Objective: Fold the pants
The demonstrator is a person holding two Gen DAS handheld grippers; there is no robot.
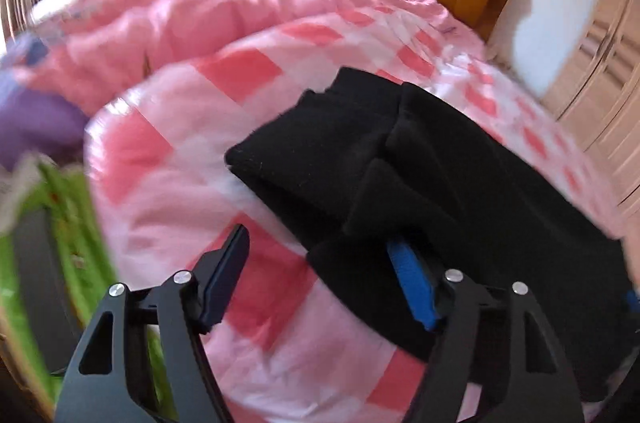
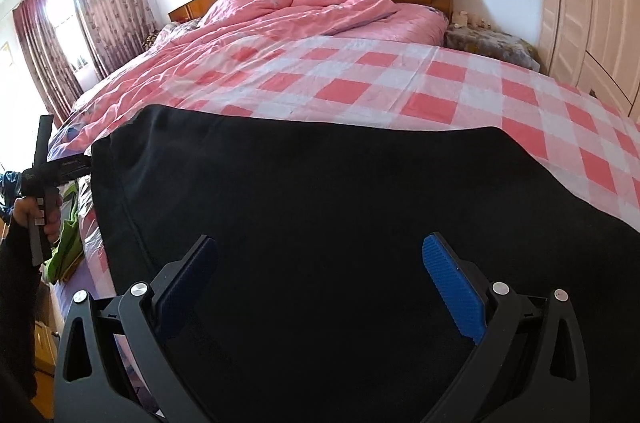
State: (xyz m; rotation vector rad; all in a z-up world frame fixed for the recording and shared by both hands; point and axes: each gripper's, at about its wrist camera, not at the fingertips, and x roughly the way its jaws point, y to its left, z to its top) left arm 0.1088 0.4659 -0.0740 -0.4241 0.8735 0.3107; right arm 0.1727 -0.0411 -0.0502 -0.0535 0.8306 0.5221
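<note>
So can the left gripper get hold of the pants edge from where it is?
Probably yes. The left gripper stands open at the edge of the pants, one finger already tucked under a fold, the other over bare sheet. Nothing blocks it.

Left hand-held gripper (image 1: 320, 255) and right hand-held gripper (image 2: 320, 259) both gape, angled downward.

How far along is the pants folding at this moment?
Done: the black pants lie on the checked sheet, partly doubled over in the left wrist view. In hand: the left tongs stand open at a bunched edge, one finger beside the cloth, nothing clamped; the right tongs hover open above the pants. Left: gripping that edge, folding, and smoothing into a compact stack.
</note>
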